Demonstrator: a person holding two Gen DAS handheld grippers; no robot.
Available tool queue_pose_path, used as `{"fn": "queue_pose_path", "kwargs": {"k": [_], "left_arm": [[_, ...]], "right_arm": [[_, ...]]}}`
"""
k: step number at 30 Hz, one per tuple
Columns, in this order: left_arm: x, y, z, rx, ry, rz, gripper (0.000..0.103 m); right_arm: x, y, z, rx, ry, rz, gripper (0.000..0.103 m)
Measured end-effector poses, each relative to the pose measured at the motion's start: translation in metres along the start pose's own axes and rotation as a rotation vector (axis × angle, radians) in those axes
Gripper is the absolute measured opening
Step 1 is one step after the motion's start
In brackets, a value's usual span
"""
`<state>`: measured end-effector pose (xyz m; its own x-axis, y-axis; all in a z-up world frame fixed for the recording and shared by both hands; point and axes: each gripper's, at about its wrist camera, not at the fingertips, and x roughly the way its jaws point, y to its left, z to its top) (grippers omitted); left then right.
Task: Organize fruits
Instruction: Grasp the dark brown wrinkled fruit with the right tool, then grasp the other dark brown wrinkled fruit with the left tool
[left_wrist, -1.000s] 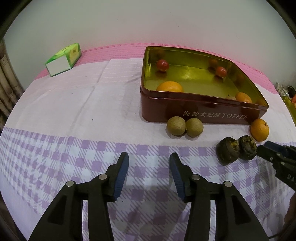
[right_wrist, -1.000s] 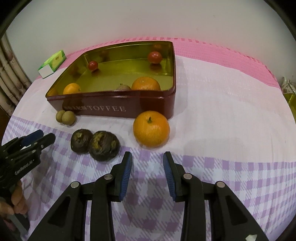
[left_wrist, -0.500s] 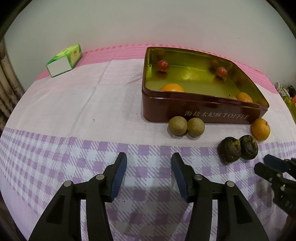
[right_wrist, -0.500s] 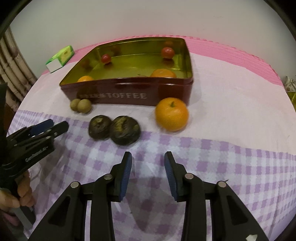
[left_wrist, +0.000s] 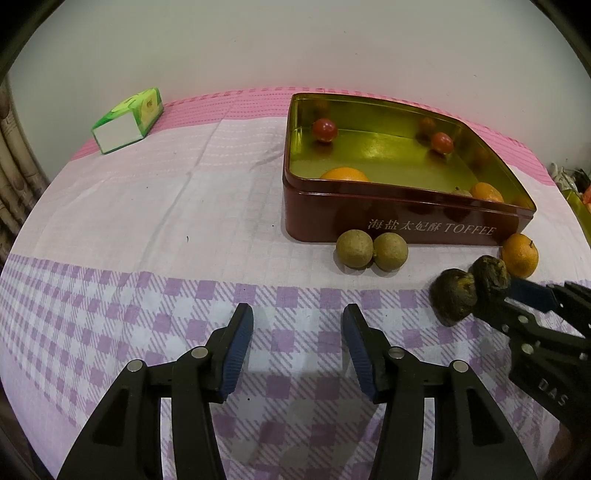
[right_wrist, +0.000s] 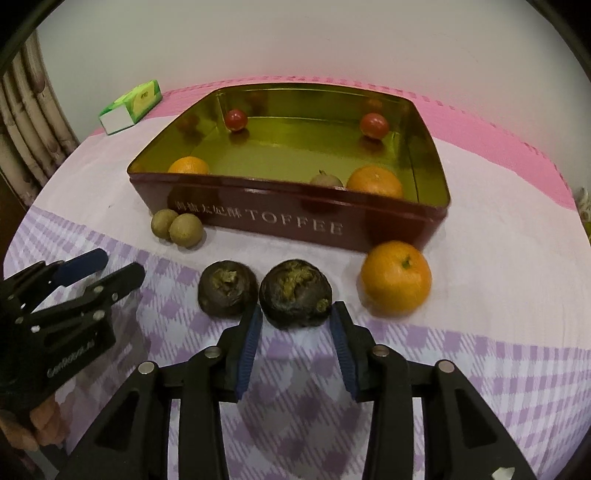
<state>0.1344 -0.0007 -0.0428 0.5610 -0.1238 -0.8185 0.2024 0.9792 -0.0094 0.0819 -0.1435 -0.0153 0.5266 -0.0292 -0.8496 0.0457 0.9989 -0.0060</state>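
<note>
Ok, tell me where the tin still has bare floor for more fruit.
The middle of the tin is bare, between the two red fruits at the back and the oranges at the front wall. The front right corner is crowded: an orange and a small brown fruit sit together.

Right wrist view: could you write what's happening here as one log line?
right gripper: opening, straddling right dark wrinkled round fruit, not gripped | left gripper: open, empty | brown metal toffee tin: holds fruit
</note>
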Motion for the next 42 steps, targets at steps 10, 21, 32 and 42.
{"fn": "queue_pose_path", "kwargs": {"k": [10, 21, 32, 42], "left_arm": [[0.0, 0.0, 0.0, -0.001, 0.0, 0.001, 0.052], [-0.003, -0.015, -0.005, 0.02, 0.004, -0.011, 0.052], [-0.005, -0.04, -0.009, 0.059, 0.009, -0.031, 0.052], [-0.004, -0.065, -0.009, 0.087, 0.017, -0.054, 0.052]], "right_arm": [[0.005, 0.003, 0.006, -0.025, -0.017, -0.02, 0.038], [-0.006, 0.002, -0.011, -0.017, -0.015, -0.026, 0.037], [-0.017, -0.024, -0.03, 0.027, -0.008, -0.041, 0.037], [-0.026, -0.059, -0.04, 0.066, 0.004, -0.071, 0.037]]}}
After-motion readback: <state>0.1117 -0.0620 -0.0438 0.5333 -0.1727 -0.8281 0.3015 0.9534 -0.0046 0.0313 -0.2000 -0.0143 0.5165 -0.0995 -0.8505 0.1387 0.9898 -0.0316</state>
